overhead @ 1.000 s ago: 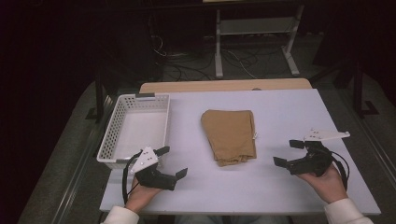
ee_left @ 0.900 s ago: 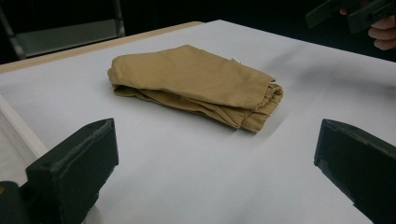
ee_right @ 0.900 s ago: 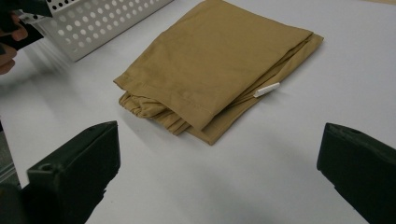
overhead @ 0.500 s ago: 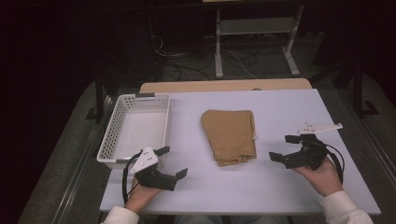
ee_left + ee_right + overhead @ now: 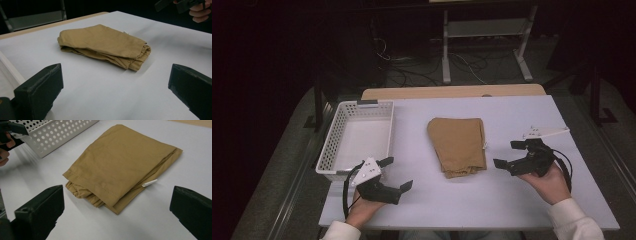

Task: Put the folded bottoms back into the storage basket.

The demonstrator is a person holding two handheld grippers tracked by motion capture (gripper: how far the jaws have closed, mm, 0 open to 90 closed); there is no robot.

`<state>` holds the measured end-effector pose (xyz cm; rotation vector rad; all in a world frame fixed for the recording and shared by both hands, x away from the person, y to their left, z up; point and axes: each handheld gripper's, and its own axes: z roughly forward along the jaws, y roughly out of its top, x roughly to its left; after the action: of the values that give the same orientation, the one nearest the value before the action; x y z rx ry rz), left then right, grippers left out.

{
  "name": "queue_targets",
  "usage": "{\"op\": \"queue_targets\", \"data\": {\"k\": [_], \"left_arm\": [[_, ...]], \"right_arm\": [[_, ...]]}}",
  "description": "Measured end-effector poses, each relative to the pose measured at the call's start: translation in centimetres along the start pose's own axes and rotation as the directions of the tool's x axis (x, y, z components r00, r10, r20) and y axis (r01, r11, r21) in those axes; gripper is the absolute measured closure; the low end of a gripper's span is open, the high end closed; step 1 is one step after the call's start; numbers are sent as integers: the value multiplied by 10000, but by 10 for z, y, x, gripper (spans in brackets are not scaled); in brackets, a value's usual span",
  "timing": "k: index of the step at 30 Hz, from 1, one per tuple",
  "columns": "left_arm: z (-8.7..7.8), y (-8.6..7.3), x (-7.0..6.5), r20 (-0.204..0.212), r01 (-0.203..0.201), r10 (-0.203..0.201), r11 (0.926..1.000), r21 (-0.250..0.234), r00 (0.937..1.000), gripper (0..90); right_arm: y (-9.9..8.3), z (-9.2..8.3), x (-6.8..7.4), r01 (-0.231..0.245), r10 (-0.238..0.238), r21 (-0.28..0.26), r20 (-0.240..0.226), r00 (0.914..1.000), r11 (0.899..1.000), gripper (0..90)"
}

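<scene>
A folded tan garment (image 5: 458,145) lies in the middle of the white table (image 5: 512,115), with a small white tag (image 5: 149,183) sticking out of one edge. My left gripper (image 5: 396,174) rests open near the table's front left, its jaws wide apart and empty, aimed at the garment (image 5: 105,46). To the right of the garment my right gripper (image 5: 510,154) is held open and empty a short way from the cloth (image 5: 122,162). Neither gripper touches the garment.
A white perforated basket (image 5: 357,137) stands empty at the table's left, just behind my left gripper. A wooden board edge (image 5: 452,92) runs along the table's far side. Beyond it, a metal stand (image 5: 484,45) and cables on the dark floor.
My right gripper has moved up and leftward, closer to the garment's right side. The left gripper and the garment have stayed put.
</scene>
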<state>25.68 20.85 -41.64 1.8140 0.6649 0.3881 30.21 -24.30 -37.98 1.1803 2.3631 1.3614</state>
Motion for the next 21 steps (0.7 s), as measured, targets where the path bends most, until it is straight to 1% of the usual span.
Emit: {"op": "queue_targets", "data": {"k": [16, 21], "left_arm": [[0, 0, 0, 14, -9, 9, 10000, 3, 10000, 1], [0, 0, 0, 19, 1, -1, 10000, -18, 10000, 1]], "right_arm": [[8, 19, 0, -12, 12, 197, -10, 10000, 9998, 0], [9, 23, 0, -101, 102, 267, -24, 9999, 9996, 0]]}}
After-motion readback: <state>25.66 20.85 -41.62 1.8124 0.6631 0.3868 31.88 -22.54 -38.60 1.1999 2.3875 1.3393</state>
